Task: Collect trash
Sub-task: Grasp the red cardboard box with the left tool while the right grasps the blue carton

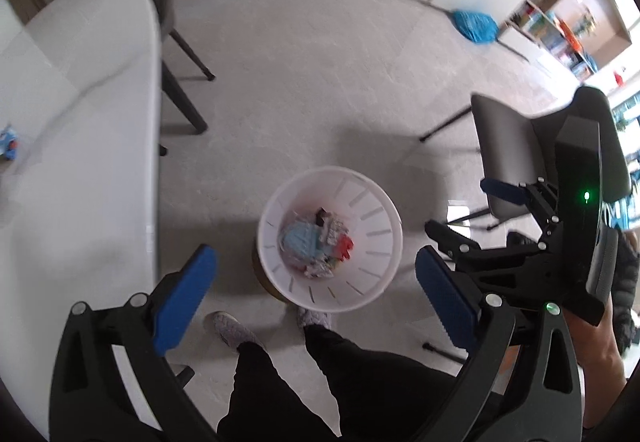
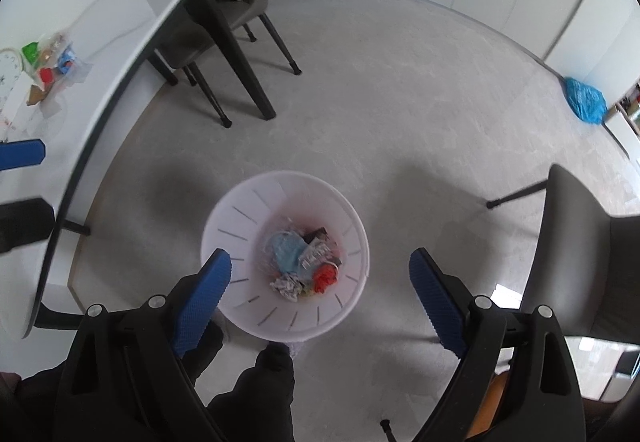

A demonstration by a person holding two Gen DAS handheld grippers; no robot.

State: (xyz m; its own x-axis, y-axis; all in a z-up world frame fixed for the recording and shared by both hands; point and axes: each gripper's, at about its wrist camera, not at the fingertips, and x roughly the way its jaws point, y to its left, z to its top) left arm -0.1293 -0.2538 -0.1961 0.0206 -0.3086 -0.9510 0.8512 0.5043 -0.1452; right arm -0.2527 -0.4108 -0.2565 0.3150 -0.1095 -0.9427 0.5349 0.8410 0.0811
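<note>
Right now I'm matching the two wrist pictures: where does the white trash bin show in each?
Left wrist: the white trash bin stands on the floor, lower centre, between the open fingers.
Right wrist: the bin is lower centre, slightly left.
Shared landmark: blue bag by the far wall.

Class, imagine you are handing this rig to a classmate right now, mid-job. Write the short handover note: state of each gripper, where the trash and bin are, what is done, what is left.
Left gripper: open, empty, above the bin.
Right gripper: open, empty, also above the bin.
White bin: on the floor beside the table, at the person's feet.
Done: trash in the bin, including blue, red and crumpled white pieces.
Left: a pile of wrappers and scraps lies on the white table; a small blue item sits there too, too blurred to identify. Pick these up and drop them in.
</note>
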